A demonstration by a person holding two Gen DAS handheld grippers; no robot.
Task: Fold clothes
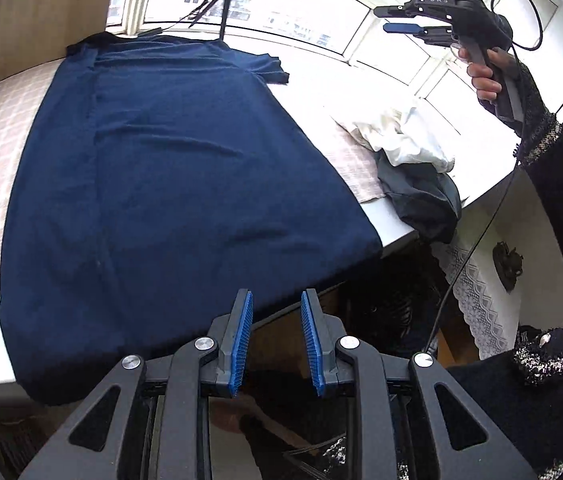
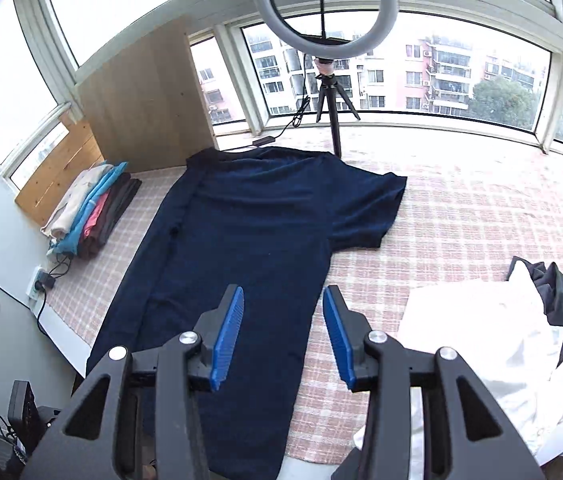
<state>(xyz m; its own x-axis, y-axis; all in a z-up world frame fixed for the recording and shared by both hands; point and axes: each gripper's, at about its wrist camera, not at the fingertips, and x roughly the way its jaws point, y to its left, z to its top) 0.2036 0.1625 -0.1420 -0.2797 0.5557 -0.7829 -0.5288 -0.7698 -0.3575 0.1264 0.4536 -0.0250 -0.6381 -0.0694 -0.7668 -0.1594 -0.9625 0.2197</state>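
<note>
A navy T-shirt (image 2: 241, 232) lies flat on the pink checked table cover (image 2: 461, 220). Its left side is folded inward along a straight crease and its right sleeve (image 2: 369, 208) sticks out. My right gripper (image 2: 283, 296) hovers above the shirt's lower half, open, with nothing between its blue pads. In the left wrist view the shirt (image 1: 161, 168) hangs slightly over the table's near edge. My left gripper (image 1: 275, 300) sits just off that hem, its jaws a little apart and empty. The right gripper (image 1: 391, 20) shows high at the upper right, held by a hand, open.
A loose heap of white and dark clothes (image 2: 481, 328) lies right of the shirt, near the table edge (image 1: 401, 136). A stack of folded clothes (image 2: 89, 212) stands at the far left. A ring light on a tripod (image 2: 329, 92) stands behind the collar.
</note>
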